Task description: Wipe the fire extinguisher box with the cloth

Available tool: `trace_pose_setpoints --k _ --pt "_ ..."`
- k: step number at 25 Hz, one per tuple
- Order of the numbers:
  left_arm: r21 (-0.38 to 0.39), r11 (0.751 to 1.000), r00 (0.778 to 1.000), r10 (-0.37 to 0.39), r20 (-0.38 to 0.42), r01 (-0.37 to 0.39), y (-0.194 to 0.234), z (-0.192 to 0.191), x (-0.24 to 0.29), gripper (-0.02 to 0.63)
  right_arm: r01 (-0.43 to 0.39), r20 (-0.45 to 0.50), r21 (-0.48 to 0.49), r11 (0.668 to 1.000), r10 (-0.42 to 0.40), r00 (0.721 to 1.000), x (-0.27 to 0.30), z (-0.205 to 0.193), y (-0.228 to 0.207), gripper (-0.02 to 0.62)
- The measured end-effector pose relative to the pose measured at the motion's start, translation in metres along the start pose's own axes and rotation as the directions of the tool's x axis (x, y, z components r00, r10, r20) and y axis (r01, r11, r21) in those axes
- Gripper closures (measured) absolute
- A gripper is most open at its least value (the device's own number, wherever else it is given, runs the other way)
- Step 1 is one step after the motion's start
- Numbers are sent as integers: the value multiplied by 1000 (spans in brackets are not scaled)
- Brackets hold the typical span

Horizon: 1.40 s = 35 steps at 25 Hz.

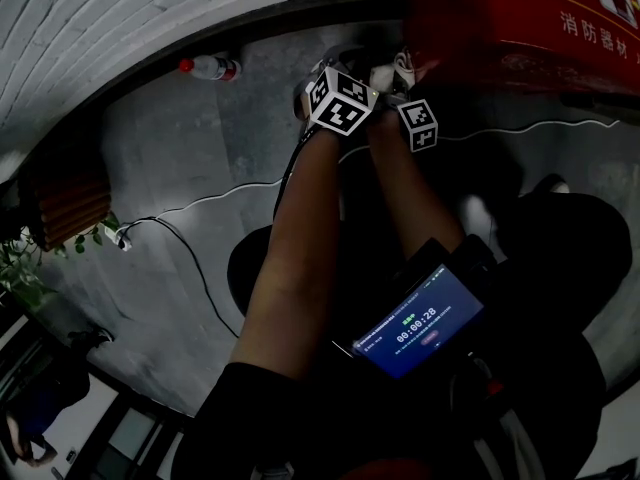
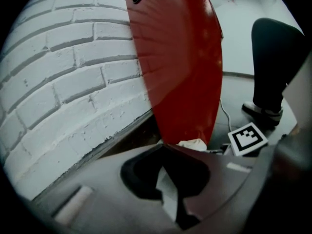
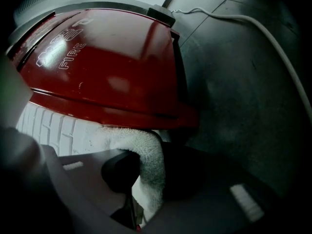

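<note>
The red fire extinguisher box stands on the floor against a white brick wall. In the left gripper view its side rises straight ahead of the jaws. A white cloth is bunched at the box's lower corner. My left gripper is shut with a strip of the cloth between its jaws. My right gripper is shut on the towel-like cloth and presses it up under the box's lower rim. In the head view both marker cubes sit side by side, left and right.
A plastic bottle lies on the grey floor by the wall. A white cable runs across the floor, also past the box. The white brick wall is at left. A phone is strapped near my arm. A shoe stands nearby.
</note>
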<state>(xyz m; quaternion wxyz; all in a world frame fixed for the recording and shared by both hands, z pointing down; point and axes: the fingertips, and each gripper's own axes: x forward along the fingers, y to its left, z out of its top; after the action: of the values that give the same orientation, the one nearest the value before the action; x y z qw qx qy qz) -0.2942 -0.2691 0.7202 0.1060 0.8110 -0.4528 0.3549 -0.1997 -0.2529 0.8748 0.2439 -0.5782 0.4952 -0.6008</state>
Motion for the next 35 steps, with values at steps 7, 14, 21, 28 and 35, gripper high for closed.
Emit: trace_pose_setpoints --k 7,14,21,28,35 --pt "-32 999 999 36 23 -35 13 5 -9 603 -95 -131 -127 987 78 988 -4 -14 26 502" --pt "-119 987 991 116 72 -107 40 7 -41 603 -344 -288 -313 885 257 923 -29 -44 124 502" --pt "-207 958 963 231 142 -199 64 19 -94 603 -551 -416 -525 649 370 831 -78 -60 227 500" --pt "-300 921 896 338 289 -250 76 67 -163 603 -660 -517 -707 254 452 727 -145 -62 311 500" --pt "-275 919 832 377 406 -282 60 118 -220 603 -691 -583 -722 35 507 635 -207 -45 373 500"
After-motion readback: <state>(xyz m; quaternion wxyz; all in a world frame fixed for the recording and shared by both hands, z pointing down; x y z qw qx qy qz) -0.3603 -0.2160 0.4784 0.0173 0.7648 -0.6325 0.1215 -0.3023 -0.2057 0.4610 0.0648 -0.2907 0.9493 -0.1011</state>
